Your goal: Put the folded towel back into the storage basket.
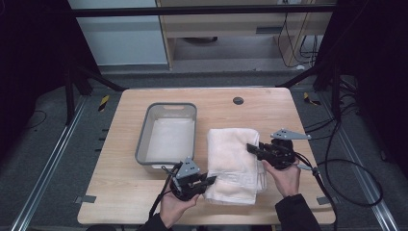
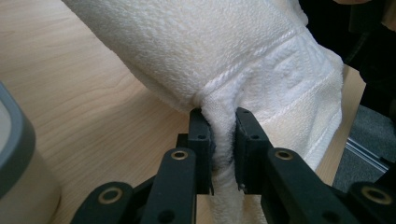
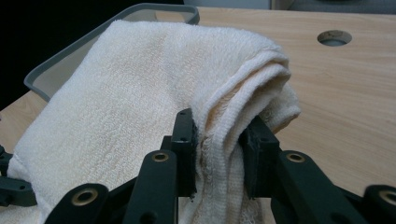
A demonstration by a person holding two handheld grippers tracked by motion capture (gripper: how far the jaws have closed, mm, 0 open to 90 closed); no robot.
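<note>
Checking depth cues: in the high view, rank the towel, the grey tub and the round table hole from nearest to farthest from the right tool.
1. Folded towel, clamped in the right tool.
2. Grey tub, left, beyond the towel.
3. Round table hole, at the far edge; nearly as near as the tub, a close call.

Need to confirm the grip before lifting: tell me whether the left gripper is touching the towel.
Touching. The left gripper view shows the left gripper with both jaws pressed against a fold of the towel pinched between them.
</note>
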